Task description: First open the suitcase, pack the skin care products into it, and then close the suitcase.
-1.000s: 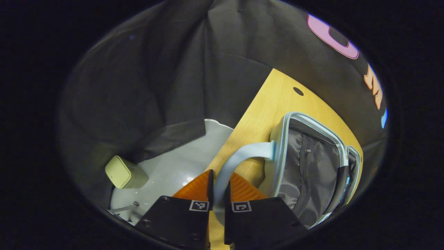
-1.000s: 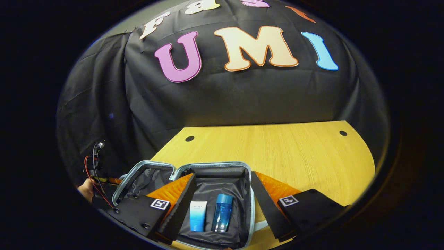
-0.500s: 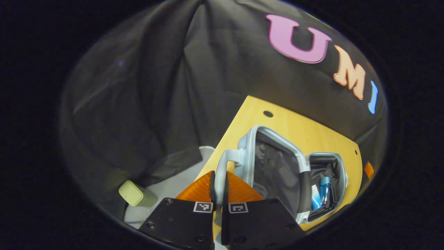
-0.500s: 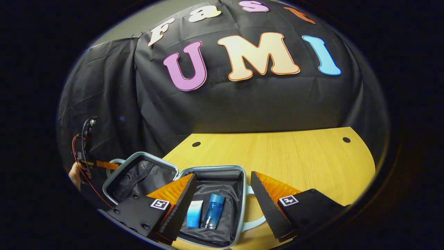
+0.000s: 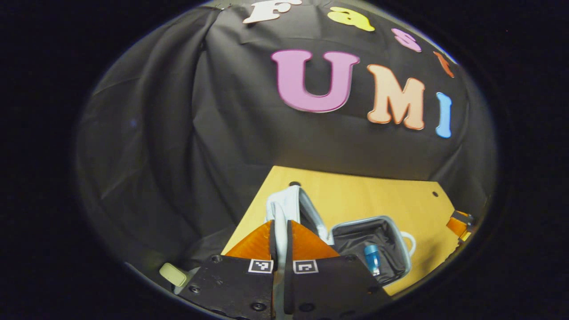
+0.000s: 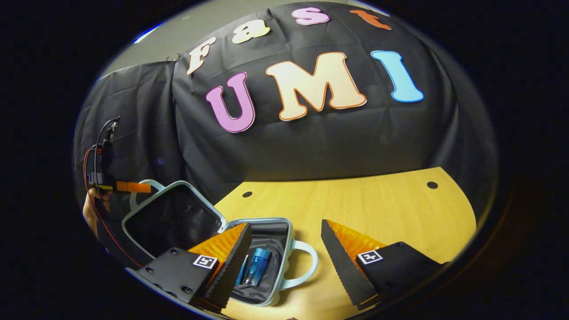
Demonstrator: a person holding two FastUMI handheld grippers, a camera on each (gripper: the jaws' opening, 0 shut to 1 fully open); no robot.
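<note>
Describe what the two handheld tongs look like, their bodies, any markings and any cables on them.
Each of the tongs has two black blocky finger mounts fixed with screws, and each mount carries a small square black-and-white marker. In the right gripper view, the right tongs have wedge-shaped fingers with ribbed faces. The left tongs have the same wedge shape; seen far off in the right gripper view, red and black cables loop around them.
</note>
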